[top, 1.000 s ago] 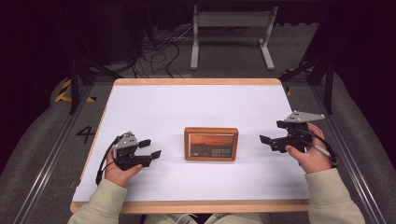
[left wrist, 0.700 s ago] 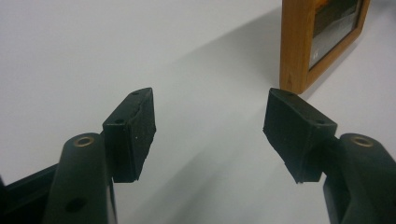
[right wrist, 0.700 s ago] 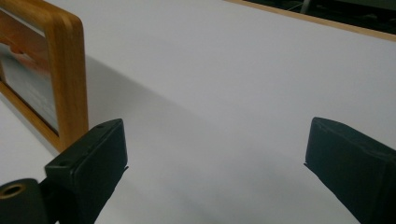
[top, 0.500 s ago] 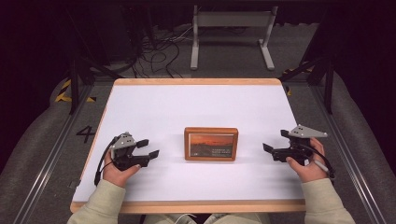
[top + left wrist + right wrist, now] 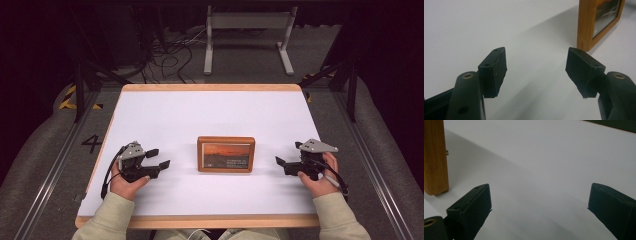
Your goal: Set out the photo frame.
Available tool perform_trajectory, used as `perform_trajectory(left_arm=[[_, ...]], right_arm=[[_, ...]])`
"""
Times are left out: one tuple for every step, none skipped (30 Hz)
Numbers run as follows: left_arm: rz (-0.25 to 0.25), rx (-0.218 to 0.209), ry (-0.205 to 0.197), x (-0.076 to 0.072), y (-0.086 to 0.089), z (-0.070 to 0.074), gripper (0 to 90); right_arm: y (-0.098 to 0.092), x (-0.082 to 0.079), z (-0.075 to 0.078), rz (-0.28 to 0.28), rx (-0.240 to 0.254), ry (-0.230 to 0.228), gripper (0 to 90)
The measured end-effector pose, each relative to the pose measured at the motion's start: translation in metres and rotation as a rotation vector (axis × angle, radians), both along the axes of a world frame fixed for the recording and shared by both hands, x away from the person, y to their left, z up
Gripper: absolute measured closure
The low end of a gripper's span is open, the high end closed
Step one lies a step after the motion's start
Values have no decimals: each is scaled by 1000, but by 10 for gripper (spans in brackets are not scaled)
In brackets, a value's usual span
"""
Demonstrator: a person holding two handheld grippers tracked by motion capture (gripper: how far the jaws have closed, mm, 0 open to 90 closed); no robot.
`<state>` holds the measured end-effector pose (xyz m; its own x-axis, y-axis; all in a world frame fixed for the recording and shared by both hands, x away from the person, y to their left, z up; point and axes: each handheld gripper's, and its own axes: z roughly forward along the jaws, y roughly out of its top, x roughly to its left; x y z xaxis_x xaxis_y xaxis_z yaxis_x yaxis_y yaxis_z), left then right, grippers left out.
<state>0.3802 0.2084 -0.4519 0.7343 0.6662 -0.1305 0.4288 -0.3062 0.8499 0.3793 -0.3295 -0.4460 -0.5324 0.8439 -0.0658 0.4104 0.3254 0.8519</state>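
Observation:
A wooden picture frame (image 5: 226, 154) with a sunset photo stands upright near the middle of the white table (image 5: 210, 115). My left gripper (image 5: 159, 158) rests low on the table to the frame's left, jaws wide apart and nothing between them. In the left gripper view the frame (image 5: 596, 22) stands at the upper right, beyond the left gripper (image 5: 536, 68). My right gripper (image 5: 284, 163) sits to the frame's right, pointing toward it, open and empty. The right gripper view has the frame's wooden side (image 5: 435, 157) at the far left, ahead of the right gripper (image 5: 539, 207).
The table has a wooden edge (image 5: 200, 220) at the front. Behind it the floor holds a tangle of cables (image 5: 165, 55) and a white metal stand (image 5: 248, 35). Padded grey rails (image 5: 45, 150) run along both sides.
My right gripper has come down from above the table to just over its surface beside the frame. The left gripper has stayed put.

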Motion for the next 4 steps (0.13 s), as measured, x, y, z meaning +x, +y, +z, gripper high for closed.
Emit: perform_trajectory(left_arm=[[3, -4, 1, 0, 0, 0, 335], [6, -6, 1, 0, 0, 0, 335], [8, -6, 1, 0, 0, 0, 334], [8, -6, 1, 0, 0, 0, 331]], right_arm=[[0, 0, 0, -3, 0, -3, 50], [-1, 0, 0, -6, 1, -4, 50], [-2, 0, 0, -9, 3, -5, 50], [-2, 0, 0, -12, 3, -7, 50]])
